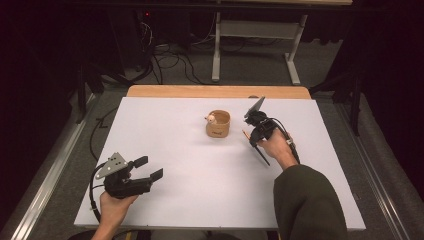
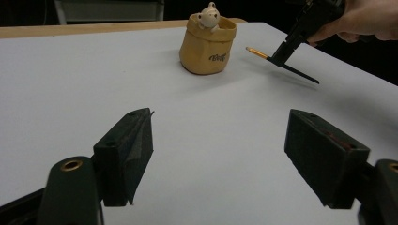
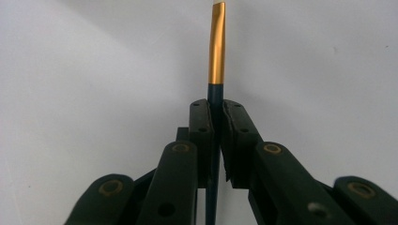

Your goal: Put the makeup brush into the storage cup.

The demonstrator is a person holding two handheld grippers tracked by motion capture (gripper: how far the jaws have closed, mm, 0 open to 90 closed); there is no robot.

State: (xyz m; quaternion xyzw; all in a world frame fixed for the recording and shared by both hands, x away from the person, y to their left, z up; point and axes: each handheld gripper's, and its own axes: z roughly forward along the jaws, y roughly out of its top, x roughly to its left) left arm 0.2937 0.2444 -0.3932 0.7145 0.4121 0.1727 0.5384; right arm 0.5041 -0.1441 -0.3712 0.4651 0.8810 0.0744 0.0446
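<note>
A tan pot-shaped holder [image 1: 218, 125] with a small pale bear figure [image 2: 209, 14] at its rim stands at the middle back of the white table [image 1: 200, 200]. Just right of it, my right gripper [image 1: 253, 140] is shut on a dark pencil [image 3: 217, 47] with a gold ferrule. The ferrule end points toward the holder, and the dark shaft [image 2: 300, 75] trails back low over the table. The right gripper view shows the jaws [image 3: 215, 105] pressed on the shaft. My left gripper [image 1: 149, 167] rests at the near left, open and empty [image 2: 220, 122], facing the holder [image 2: 209, 47].
A wooden strip [image 1: 220, 91] runs along the table's far edge. Beyond it are a floor with cables and the white legs of a desk [image 1: 216, 60]. The person's dark sleeve [image 1: 307, 200] covers the near right of the table.
</note>
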